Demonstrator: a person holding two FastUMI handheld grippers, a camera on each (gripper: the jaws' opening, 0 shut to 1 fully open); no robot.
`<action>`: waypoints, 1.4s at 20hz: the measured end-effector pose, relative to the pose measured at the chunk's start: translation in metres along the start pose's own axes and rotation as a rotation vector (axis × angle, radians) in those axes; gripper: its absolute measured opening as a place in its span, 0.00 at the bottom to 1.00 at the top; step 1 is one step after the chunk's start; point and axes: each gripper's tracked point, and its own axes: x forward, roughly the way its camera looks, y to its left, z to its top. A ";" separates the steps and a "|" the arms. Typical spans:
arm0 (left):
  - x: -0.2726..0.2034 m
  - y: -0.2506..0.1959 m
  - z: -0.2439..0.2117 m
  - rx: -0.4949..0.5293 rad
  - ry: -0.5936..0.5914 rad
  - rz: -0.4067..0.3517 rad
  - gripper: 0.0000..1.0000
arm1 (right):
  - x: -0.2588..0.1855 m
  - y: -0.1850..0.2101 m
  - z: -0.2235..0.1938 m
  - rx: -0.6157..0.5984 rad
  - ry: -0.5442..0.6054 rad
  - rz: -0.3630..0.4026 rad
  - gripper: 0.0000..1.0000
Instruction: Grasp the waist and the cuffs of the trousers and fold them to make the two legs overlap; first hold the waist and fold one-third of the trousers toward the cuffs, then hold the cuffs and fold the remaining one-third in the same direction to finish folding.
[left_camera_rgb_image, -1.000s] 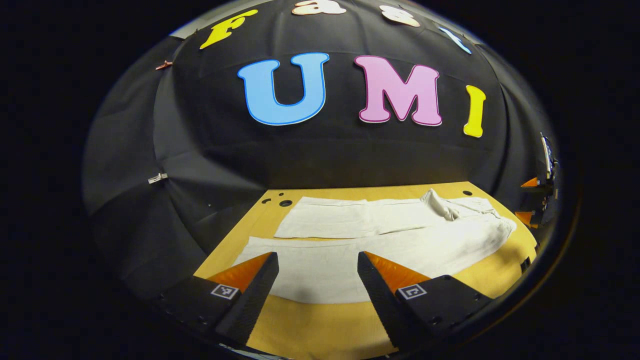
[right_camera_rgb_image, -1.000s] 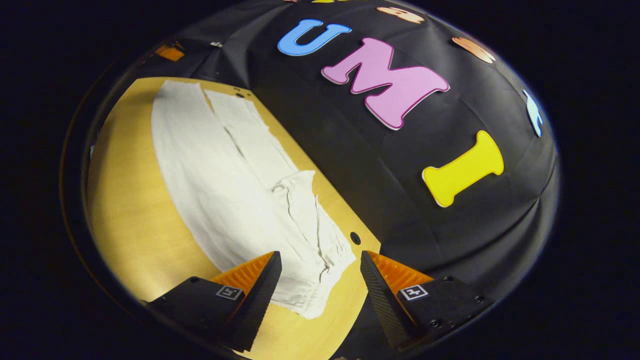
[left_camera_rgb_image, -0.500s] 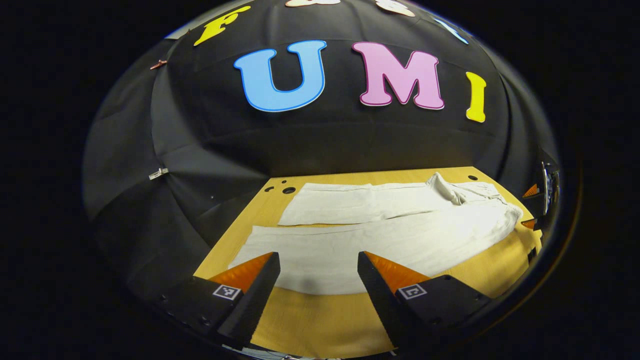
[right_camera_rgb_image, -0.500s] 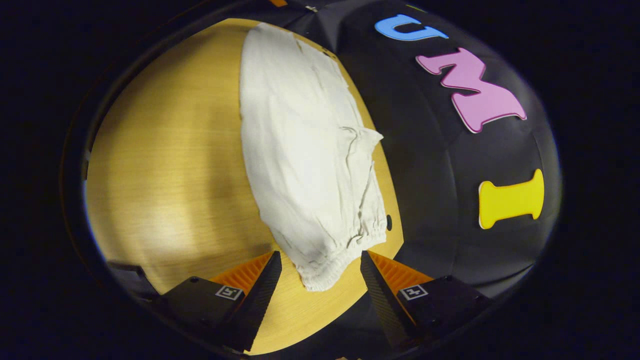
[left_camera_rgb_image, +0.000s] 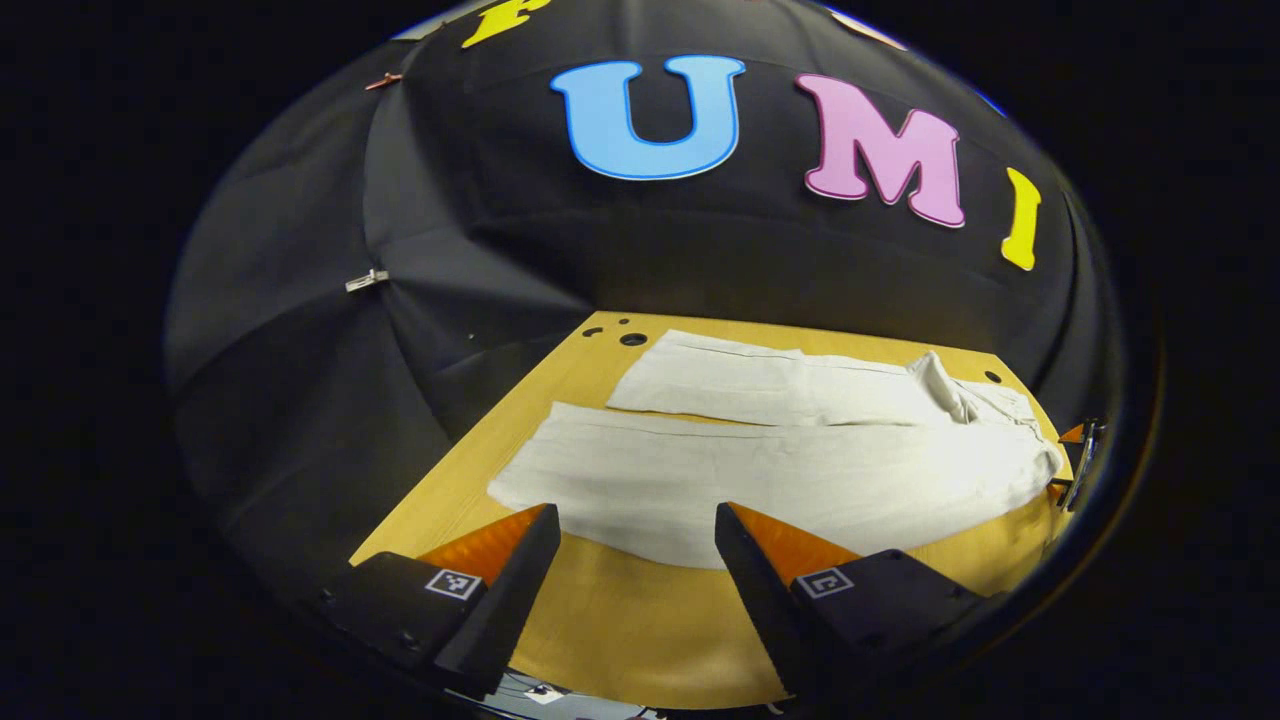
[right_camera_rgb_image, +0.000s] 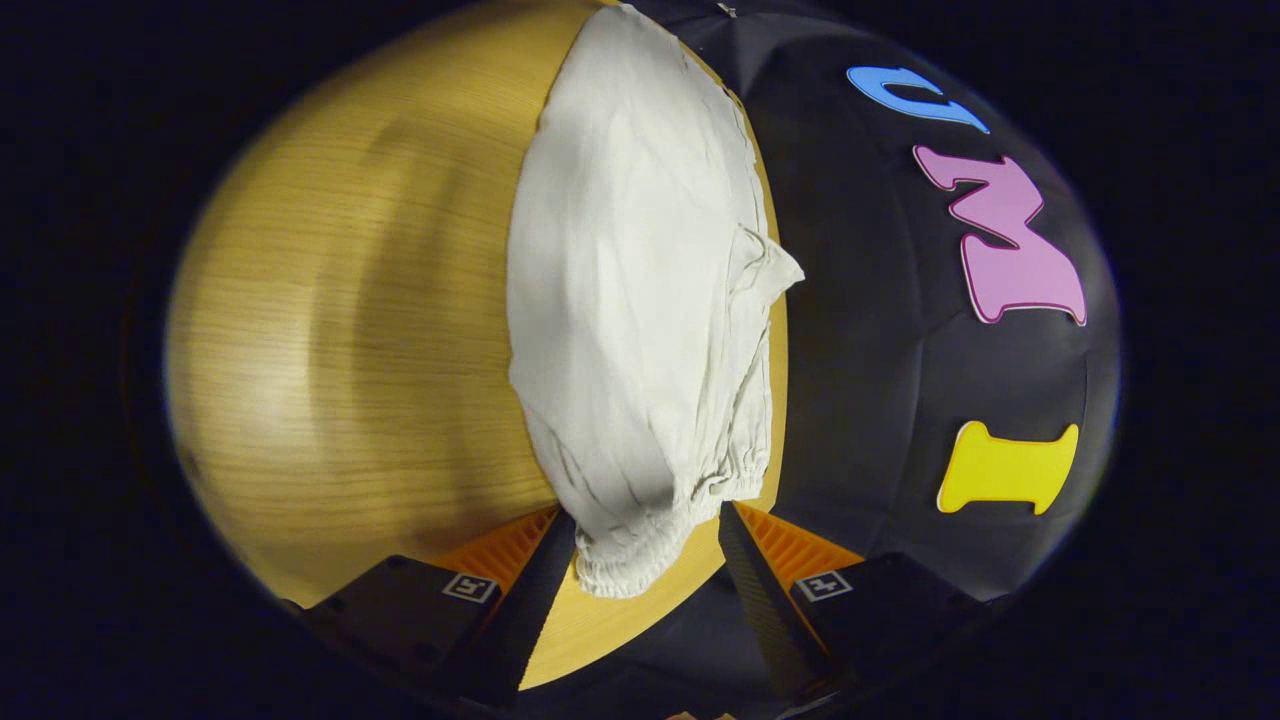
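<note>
Over the waist (right_camera_rgb_image: 625, 560), right gripper (right_camera_rgb_image: 645, 545) fingers spread apart.

trousers (left_camera_rgb_image: 780, 470): off-white, wrinkled | state: spread flat, legs side by side, unfolded | place: counter (left_camera_rgb_image: 640, 620), cuffs left, gathered waist (right_camera_rgb_image: 640, 540) right

Wall: black cloth (left_camera_rgb_image: 330, 330), creased, held by a small clip (left_camera_rgb_image: 367, 282)
Surface: yellow wood-grain board (left_camera_rgb_image: 640, 630) with small round holes (left_camera_rgb_image: 633, 339) near the far corner
Light: bright on the board, dark around
</note>
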 end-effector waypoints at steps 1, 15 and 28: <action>0.002 0.006 0.001 0.035 -0.009 0.014 0.99 | 0.005 -0.003 -0.001 0.001 0.009 -0.014 0.92; 0.073 0.074 -0.030 0.740 0.054 -0.035 0.98 | 0.033 0.009 -0.008 0.067 0.079 0.087 0.19; 0.138 0.111 -0.075 1.488 0.200 -0.317 0.97 | 0.028 0.012 -0.005 0.083 0.121 0.267 0.06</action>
